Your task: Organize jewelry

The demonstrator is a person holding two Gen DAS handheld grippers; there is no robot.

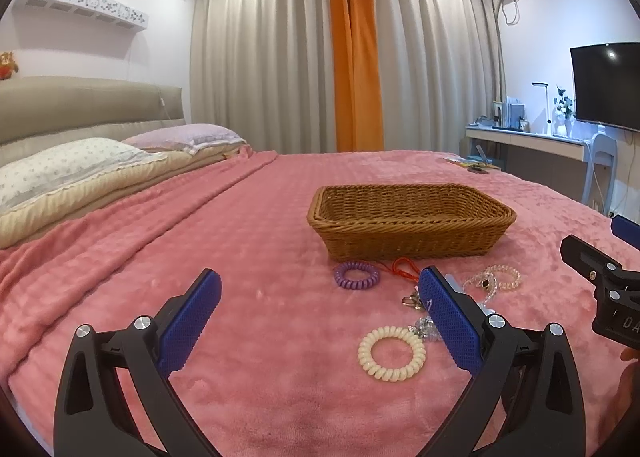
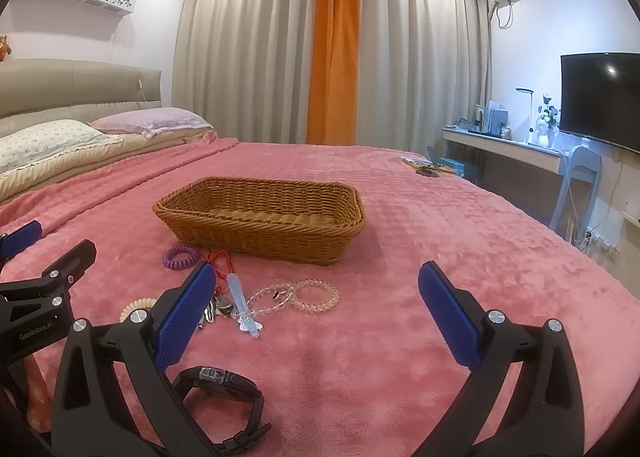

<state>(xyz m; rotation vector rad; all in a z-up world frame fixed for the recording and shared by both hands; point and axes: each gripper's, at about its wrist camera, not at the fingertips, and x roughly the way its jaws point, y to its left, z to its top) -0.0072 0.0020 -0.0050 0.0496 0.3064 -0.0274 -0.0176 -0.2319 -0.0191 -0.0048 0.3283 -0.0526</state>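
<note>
Both grippers hang over the pink blanket (image 1: 248, 257) of the bed with their blue pads spread wide and nothing between them. The left gripper (image 1: 320, 297) points toward the wicker basket (image 1: 408, 237), which sits mid-bed. The jewelry lies in a loose cluster just before the basket's near wall: a purple coil band (image 1: 357, 275), a red cord (image 1: 404, 269), clear bead bracelets (image 1: 498, 277) and a cream coil band (image 1: 391, 352). The cream band lies just inside the left gripper's right finger; that finger hides part of the cluster. In the right wrist view, the cluster lies beside the right gripper's (image 2: 318, 297) left finger, the clear bracelets (image 2: 314, 295) between the fingers. A black watch (image 2: 224, 389) rests nearer the bed's near edge, under that left finger.
</note>
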